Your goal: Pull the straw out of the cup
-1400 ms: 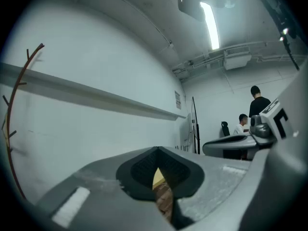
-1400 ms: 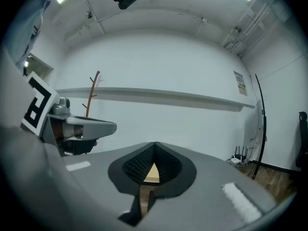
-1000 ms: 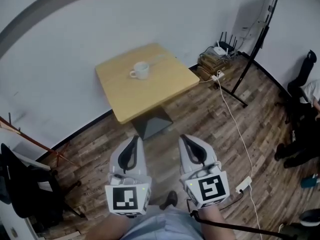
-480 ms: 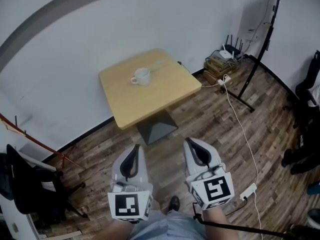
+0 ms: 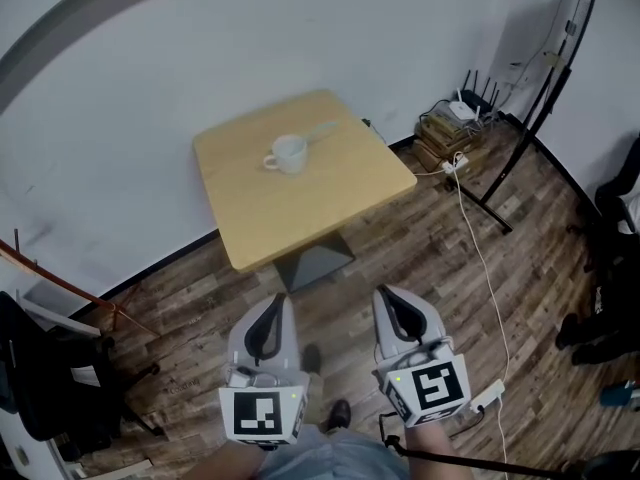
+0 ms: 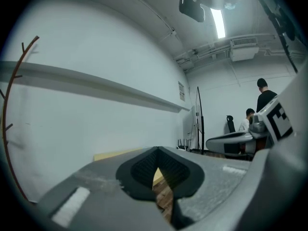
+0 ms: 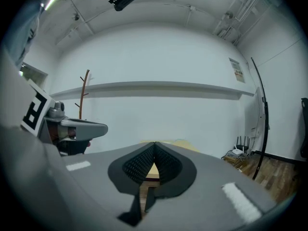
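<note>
**Desk:** How are the jaws shown?

**Caption:** Both pairs are pressed together, and nothing is pinched. The left gripper [image 6: 156,150] and the right gripper [image 7: 154,146] are each seen closed at the tips, unchanged from a second ago.

**Desk:** Where are they held?

**Caption:** In the head view, the left gripper [image 5: 277,303] and right gripper [image 5: 386,294] are held side by side over the wooden floor [image 5: 430,238]. They are pointed toward the surface [image 5: 300,208] and kept well apart from it. They are placed lower in the frame than before, and the surface is seen slightly larger.

**Desk:** And the straw?

**Caption:** The straw [image 5: 325,131] is made out as a pale streak leaning from the white cup [image 5: 290,154]. The cup is stood near the far edge of the surface, with its handle turned left. Neither has been shifted. A shoe [image 5: 336,414] is glimpsed between the grippers.
</note>
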Available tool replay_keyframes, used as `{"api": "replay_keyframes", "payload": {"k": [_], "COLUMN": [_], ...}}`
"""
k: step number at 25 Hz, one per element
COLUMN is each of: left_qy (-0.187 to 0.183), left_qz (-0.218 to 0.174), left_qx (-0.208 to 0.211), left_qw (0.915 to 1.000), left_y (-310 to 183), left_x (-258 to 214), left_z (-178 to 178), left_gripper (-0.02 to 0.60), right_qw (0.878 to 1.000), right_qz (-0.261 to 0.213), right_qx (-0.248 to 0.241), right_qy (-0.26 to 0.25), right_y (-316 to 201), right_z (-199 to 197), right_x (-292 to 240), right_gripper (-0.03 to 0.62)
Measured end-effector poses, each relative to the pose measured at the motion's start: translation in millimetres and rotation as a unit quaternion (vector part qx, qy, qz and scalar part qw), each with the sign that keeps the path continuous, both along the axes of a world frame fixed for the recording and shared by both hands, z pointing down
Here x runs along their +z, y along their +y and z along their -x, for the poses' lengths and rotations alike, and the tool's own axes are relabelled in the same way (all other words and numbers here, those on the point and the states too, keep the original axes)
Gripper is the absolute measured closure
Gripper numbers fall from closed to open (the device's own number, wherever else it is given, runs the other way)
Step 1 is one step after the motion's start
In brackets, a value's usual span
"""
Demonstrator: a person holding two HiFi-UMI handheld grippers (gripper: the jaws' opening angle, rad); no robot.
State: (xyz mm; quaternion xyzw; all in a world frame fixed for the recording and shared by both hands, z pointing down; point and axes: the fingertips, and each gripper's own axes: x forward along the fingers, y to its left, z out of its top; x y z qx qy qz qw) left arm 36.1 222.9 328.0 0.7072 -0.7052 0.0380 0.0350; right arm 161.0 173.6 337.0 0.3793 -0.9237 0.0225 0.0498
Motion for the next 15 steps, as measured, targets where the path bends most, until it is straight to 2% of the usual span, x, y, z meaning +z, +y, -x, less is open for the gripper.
{"api": "replay_keyframes", "payload": {"k": [7,15], "left_qy": [0.012,0.022], "left_qz": [-0.007,-0.027], "left_qx": [-0.002,-0.001], "left_qw": [0.9999,0.9994], "left_y": [-75.8,-131.2], "left_x": [-6.0,-18.7], "left_z": [56.9,104.4], "left_gripper": [0.566,0.566], "right_qw": [1.0,0.999], "right_qz": [-0.006,-0.03], "right_qx": [-0.027,-0.028], "right_qy": [0.01,0.019], "right_y": [-70.4,-129.5], "right_z": [69.7,118.8], "right_x": [-7.7,-29.9], "right_gripper": [0.588,0.587]}}
